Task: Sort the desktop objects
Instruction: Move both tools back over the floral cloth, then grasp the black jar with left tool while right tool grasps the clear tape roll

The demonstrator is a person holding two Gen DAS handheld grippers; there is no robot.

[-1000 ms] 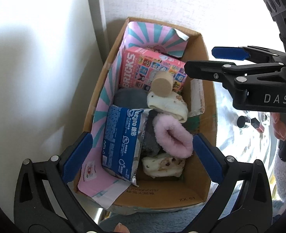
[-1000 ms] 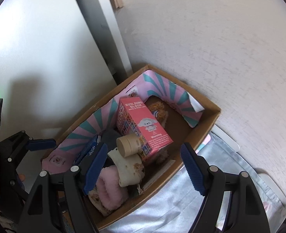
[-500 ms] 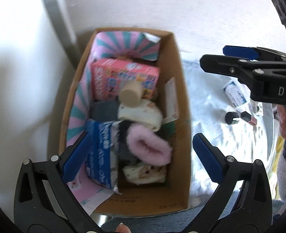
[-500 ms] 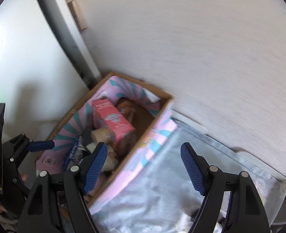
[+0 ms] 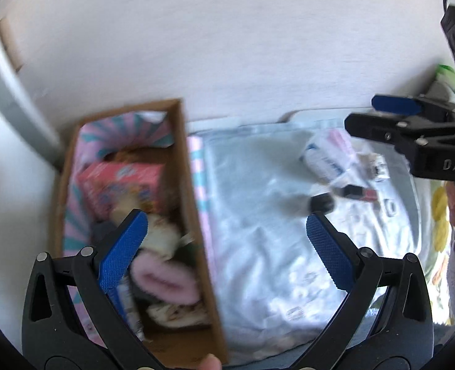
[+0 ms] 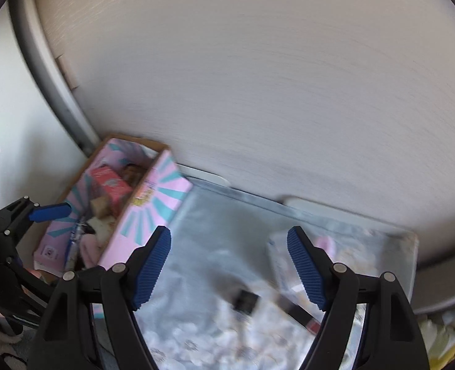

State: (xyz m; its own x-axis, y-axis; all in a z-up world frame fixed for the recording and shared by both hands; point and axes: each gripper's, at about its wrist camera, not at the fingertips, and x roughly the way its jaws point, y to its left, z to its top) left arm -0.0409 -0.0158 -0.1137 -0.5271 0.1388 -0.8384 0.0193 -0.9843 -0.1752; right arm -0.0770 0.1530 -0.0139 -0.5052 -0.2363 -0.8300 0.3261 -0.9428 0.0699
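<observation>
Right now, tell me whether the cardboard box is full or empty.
Nearly full. The cardboard box holds a pink carton, a pink fuzzy item and other soft pieces, too blurred to identify.

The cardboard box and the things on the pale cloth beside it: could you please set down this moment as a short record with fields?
container: cardboard box with a pink and teal striped lining, against the wall
box contents: pink carton, pink fluffy item, other soft items, blurred
surface: pale cloth
loose items on cloth: white and blue packet, small black and red item, small dark item
left tongs: open, empty, straddling the box's right wall
right tongs: open, empty, above the cloth
</observation>
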